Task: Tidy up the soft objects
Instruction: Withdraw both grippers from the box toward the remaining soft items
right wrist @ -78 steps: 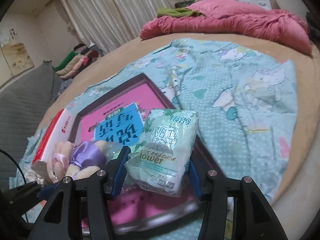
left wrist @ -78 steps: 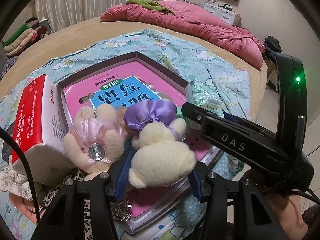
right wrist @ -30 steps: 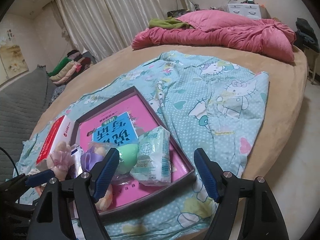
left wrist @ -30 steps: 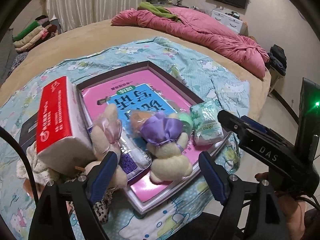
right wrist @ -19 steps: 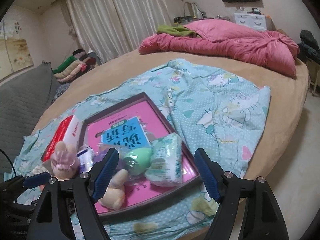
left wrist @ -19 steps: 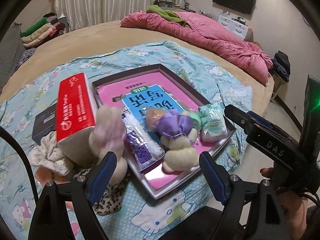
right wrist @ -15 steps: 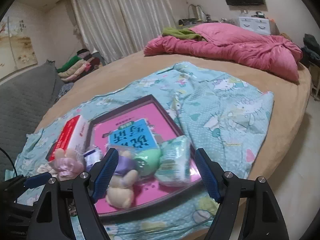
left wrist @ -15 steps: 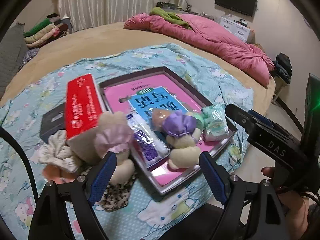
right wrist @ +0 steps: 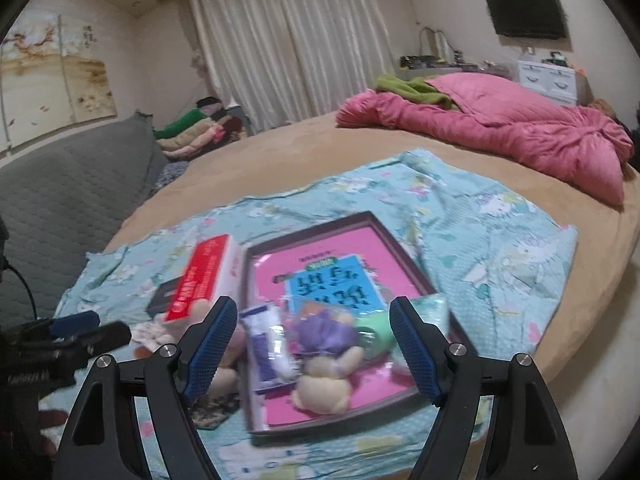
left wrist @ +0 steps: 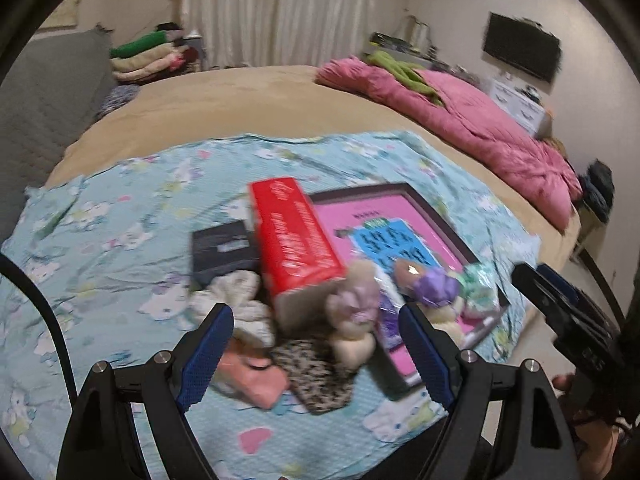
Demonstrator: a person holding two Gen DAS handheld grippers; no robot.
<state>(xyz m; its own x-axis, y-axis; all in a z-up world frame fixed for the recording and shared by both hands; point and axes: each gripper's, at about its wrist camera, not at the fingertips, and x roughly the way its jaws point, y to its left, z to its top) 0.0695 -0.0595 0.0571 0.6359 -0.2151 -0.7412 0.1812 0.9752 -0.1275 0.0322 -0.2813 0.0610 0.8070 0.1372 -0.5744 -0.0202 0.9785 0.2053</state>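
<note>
The plush bear with the purple bow (right wrist: pixel 326 364) lies in the dark-rimmed tray (right wrist: pixel 352 420), ahead of and between the right gripper (right wrist: pixel 310 350) fingers, untouched. It looks light and squashy, best pinched across the body. A second bear with a pink bow (left wrist: pixel 352 316) sits between the left gripper (left wrist: pixel 316 354) fingers' tips, off the tray beside the red tissue pack (left wrist: pixel 296 240). Both grippers stand wide and empty. The tray rim is the one stiff edge; the blue bedspread (left wrist: pixel 120 220) leftward gives open room.
</note>
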